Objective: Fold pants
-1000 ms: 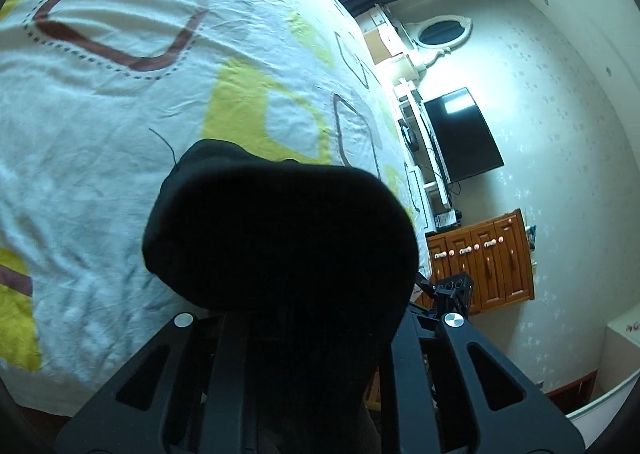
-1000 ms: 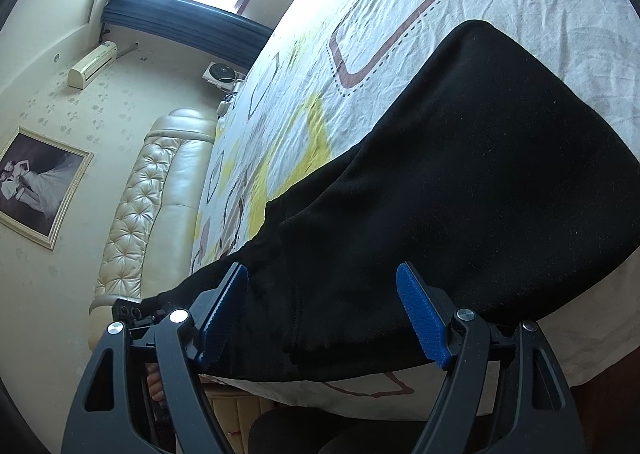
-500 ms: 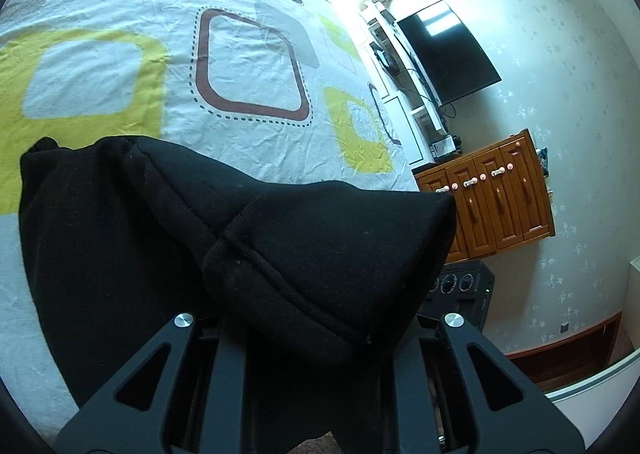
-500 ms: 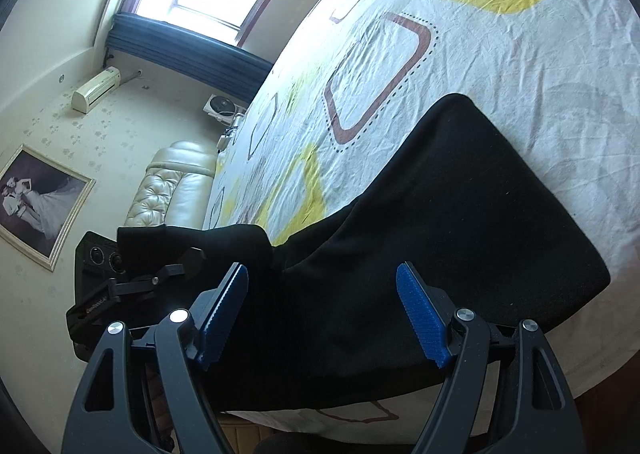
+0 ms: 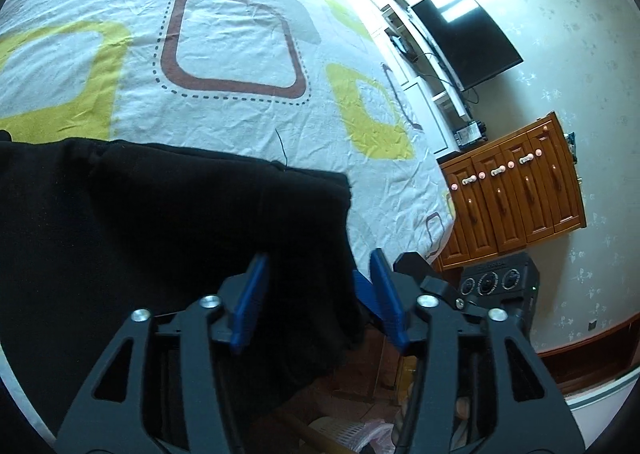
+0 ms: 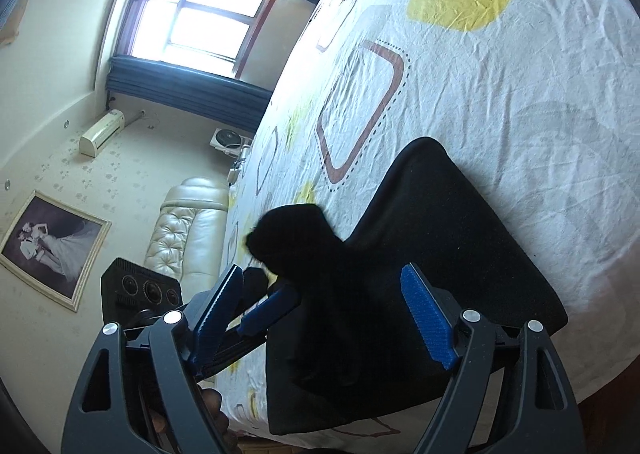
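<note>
The black pants (image 5: 172, 221) lie folded on the patterned bed sheet (image 5: 232, 33) near its front edge. My left gripper (image 5: 316, 286) is open, its blue pads either side of the fold's corner with cloth between them. In the right wrist view the pants (image 6: 432, 238) lie as a dark slab, with a raised end of cloth at the left. My right gripper (image 6: 320, 306) is open and empty above the pants' near edge. The left gripper (image 6: 264, 314) shows there, beside that raised cloth.
A wooden cabinet (image 5: 516, 205), a black speaker (image 5: 496, 286) and a wall television (image 5: 464, 33) stand beyond the bed's end. A leather headboard (image 6: 188, 230), a window (image 6: 208, 21) and a framed picture (image 6: 48, 246) show on the other side. Clutter lies on the floor below.
My left gripper carried the pants' end over onto the rest of the pants, then opened and let the cloth drop. The right gripper stayed open and drew back a little.
</note>
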